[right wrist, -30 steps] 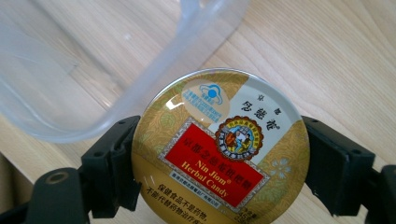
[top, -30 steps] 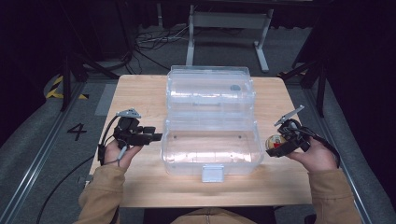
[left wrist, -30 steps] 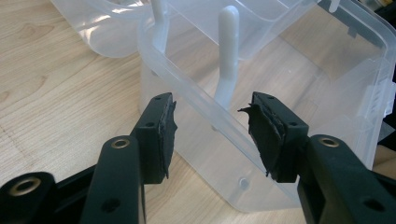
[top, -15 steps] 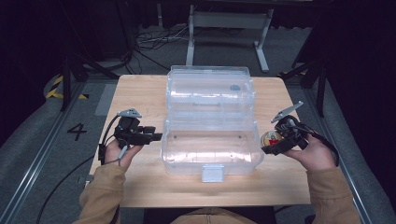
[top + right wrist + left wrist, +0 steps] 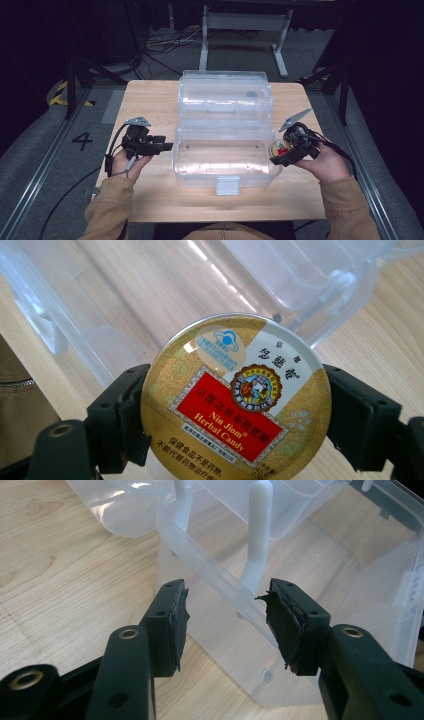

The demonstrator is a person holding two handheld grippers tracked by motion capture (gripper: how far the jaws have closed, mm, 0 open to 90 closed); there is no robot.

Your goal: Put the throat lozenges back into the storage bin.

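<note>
The right gripper (image 5: 280, 152) has its jaws clamped on the rim of a round candy tin (image 5: 232, 400), just outside the clear box (image 5: 225, 160). The left gripper (image 5: 225, 625) straddles the box wall, jaws wide. The tin's smooth edge could slip and drop onto the counter (image 5: 150, 100).

A: How many boxes are on the table (image 5: 150, 210)?
B: One clear plastic box (image 5: 225, 160), lid open.
A: And tins?
B: One round candy tin (image 5: 235, 400).
A: Grippers?
B: Two, a left gripper (image 5: 167, 146) and a right gripper (image 5: 276, 156).
</note>
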